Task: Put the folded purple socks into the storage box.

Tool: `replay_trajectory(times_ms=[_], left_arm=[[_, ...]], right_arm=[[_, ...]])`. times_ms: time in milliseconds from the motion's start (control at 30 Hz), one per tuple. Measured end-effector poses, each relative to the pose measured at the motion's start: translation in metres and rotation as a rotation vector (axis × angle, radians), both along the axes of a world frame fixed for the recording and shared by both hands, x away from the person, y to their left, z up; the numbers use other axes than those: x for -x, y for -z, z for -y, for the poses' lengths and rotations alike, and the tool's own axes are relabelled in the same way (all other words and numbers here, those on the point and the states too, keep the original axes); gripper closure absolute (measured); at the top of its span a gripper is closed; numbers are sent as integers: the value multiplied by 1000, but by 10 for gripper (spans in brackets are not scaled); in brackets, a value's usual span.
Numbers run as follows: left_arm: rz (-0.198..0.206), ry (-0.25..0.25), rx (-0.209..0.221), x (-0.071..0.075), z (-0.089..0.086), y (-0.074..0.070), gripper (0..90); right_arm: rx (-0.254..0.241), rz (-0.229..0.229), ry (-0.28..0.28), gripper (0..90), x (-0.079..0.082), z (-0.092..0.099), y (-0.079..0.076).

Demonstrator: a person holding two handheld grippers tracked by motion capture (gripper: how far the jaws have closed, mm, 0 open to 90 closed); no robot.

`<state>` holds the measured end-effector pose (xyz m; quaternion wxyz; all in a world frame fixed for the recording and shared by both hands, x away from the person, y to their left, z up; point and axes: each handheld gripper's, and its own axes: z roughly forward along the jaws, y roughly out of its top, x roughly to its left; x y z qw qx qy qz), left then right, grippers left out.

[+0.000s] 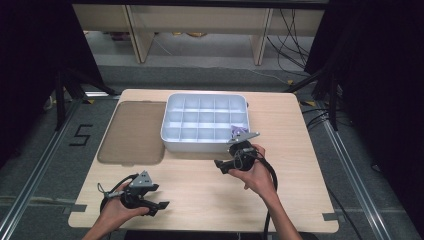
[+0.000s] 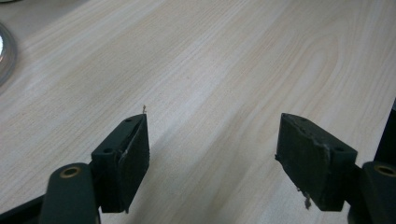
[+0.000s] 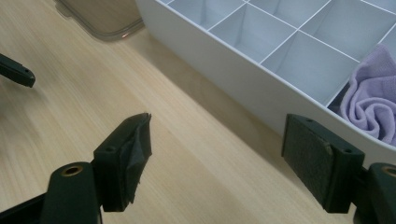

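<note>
**Two open grippers, a white box and a purple cloth**

A light wooden table (image 1: pixel 200 190) sits in the middle of the room. On the floor at about 9 o'clock from the table there is a black number 5 (image 1: pixel 80 135).

Down at about 7 o'clock on the table, a hand holds the left gripper (image 1: pixel 155 206) just above the wood. In the left gripper view its two black jaws are spread wide, with nothing between them but bare table.

At about 10 o'clock lies a flat brown see-through lid (image 1: pixel 132 132). It is just beside the white box (image 1: pixel 200 145), on the box's 9 o'clock side.

The white box sits near the far middle of the table. It is split into many small square spaces. A purple cloth (image 3: pixel 373 100) is bunched up in the space at the box's 5 o'clock corner.

The right gripper (image 1: pixel 222 166) is held by the other hand, just beside the box's near wall at about 5 o'clock. In the right gripper view its jaws are also spread wide and hold nothing. One jaw is over the table and the other is close to the box's wall, near the cloth.
</note>
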<state>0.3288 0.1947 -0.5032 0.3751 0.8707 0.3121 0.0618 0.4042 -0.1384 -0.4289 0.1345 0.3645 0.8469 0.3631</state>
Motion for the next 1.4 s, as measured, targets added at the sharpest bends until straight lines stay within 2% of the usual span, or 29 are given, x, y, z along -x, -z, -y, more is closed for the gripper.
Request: replay_trajectory(times_ms=[67,100,133,167,233,300,333,433,467,567,700,733,767,800,833,867,967,1000,1133,1167,1233,1333,1367,1400], left_arm=[[1,-2,4,0,0,0,254],[-3,12,-14,0,-1,-1,254],[-2,5,-4,0,0,0,254],[-2,0,-17,0,0,0,255],[-5,3,-11,0,0,0,254],[2,10,-15,0,0,0,254],[7,16,-17,0,0,0,255],[8,17,-17,0,0,-1,254],[7,16,-18,0,0,-1,255],[7,16,-18,0,0,0,254],[9,16,-17,0,0,-1,254],[8,16,-17,0,0,0,255],[7,16,-17,0,0,0,254],[7,16,-18,0,0,0,255],[7,16,-18,0,0,0,255],[7,17,-18,0,0,0,254],[5,16,-18,0,0,0,254],[4,13,-17,0,0,0,254],[2,21,-14,0,0,0,254],[2,21,-14,0,0,0,254],[3,22,-15,0,0,-1,255],[2,18,-11,1,0,-1,254],[-1,-1,13,2,2,0,254],[0,6,4,2,1,0,254]], right_arm=[[6,-32,6,253,2,1,-2],[6,2,-9,253,2,1,0],[-1,-1,20,249,4,0,1],[1,-24,9,248,5,1,-1],[12,-22,0,248,7,2,0],[-7,-6,9,245,9,0,3],[9,-16,-16,241,9,2,2],[5,-27,-9,227,13,3,4],[-11,-28,-1,222,14,2,5],[-20,-10,0,199,17,2,8],[-5,-10,-20,191,20,3,10],[-1,-28,-15,189,22,3,10],[-12,-4,-12,190,22,2,13],[-3,-25,-25,190,23,3,11],[-10,-10,-16,190,24,2,13],[-6,-25,-19,191,26,2,13],[-19,-17,-11,192,27,2,15],[-3,-23,-21,192,28,4,15],[5,-34,-31,194,29,6,18],[-14,-36,-15,193,31,6,21],[0,-37,-28,192,31,8,21],[-9,-18,-26,192,32,10,25],[-4,-46,-13,192,34,11,24],[-3,-26,-31,192,34,12,25]])
